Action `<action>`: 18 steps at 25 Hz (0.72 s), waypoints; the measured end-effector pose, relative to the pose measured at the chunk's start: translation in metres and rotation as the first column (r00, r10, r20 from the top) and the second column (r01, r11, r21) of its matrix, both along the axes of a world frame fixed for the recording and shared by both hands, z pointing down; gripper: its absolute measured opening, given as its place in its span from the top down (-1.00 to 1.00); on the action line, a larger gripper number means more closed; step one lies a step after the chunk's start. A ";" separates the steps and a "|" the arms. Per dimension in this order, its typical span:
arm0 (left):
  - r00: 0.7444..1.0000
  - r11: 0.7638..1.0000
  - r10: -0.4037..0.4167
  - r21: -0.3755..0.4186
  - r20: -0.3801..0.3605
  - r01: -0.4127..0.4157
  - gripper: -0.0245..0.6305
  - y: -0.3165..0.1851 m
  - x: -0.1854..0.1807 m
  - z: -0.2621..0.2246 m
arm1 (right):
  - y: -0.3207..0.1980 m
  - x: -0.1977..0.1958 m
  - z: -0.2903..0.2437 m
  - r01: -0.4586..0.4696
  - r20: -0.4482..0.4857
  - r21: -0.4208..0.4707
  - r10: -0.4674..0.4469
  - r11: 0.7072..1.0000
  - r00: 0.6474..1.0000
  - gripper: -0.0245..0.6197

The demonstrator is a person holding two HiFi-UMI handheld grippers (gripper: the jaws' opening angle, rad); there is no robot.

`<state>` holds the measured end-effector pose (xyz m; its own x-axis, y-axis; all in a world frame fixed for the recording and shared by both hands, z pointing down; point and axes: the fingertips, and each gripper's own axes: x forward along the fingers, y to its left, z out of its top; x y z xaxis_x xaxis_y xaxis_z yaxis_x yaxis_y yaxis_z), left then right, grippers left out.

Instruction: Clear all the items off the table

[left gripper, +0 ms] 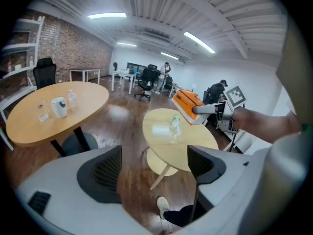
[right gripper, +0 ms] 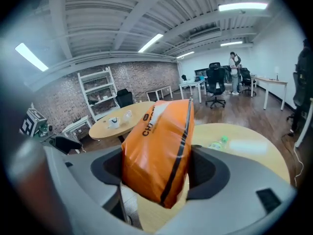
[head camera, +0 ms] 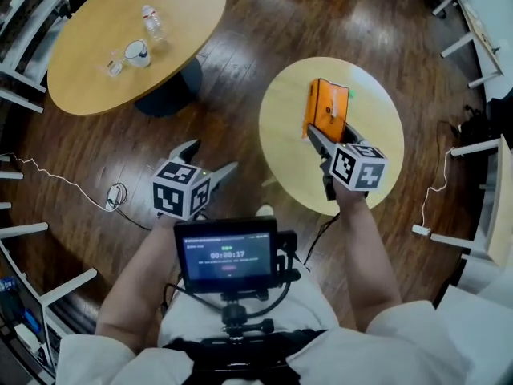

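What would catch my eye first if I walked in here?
The bright orange bag, clamped in the right tongs above the small round table. Next, the left tongs, open and empty over the dark wooden floor. Farther off, a larger round table bears a white mug and a water bottle.

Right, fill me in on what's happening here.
A person is clearing tables with a handheld gripper in each hand. The right gripper is shut on an orange bag, held up over the small round table. A plastic bottle with a green cap is on that table. The left gripper is open and empty, out over the floor. The larger round table holds a mug and a water bottle.
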<state>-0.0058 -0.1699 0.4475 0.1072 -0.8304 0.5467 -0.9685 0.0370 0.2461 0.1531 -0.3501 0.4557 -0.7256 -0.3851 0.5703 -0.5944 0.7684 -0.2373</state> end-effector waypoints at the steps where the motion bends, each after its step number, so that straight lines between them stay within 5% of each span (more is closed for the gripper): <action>1: 1.000 1.000 -0.020 0.005 -0.001 0.020 -0.36 0.012 -0.013 -0.002 | 0.009 -0.016 -0.002 0.019 0.002 -0.003 -0.019 1.000 1.000 -0.19; 12: 0.975 0.974 -0.222 0.041 0.019 0.221 -0.36 0.155 -0.178 -0.016 | 0.120 -0.213 -0.018 0.231 0.003 0.011 -0.231 0.973 0.973 -0.19; 18: 0.950 0.950 -0.312 0.032 0.019 0.311 -0.36 0.223 -0.244 -0.014 | 0.195 -0.325 -0.010 0.376 0.001 -0.009 -0.376 0.927 0.927 -0.19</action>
<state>-0.2498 0.0536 0.4334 -0.1720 -0.8356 0.5218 -0.9155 0.3312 0.2285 -0.1714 -0.1548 0.4454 -0.8155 -0.0792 0.5733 -0.2624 0.9335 -0.2445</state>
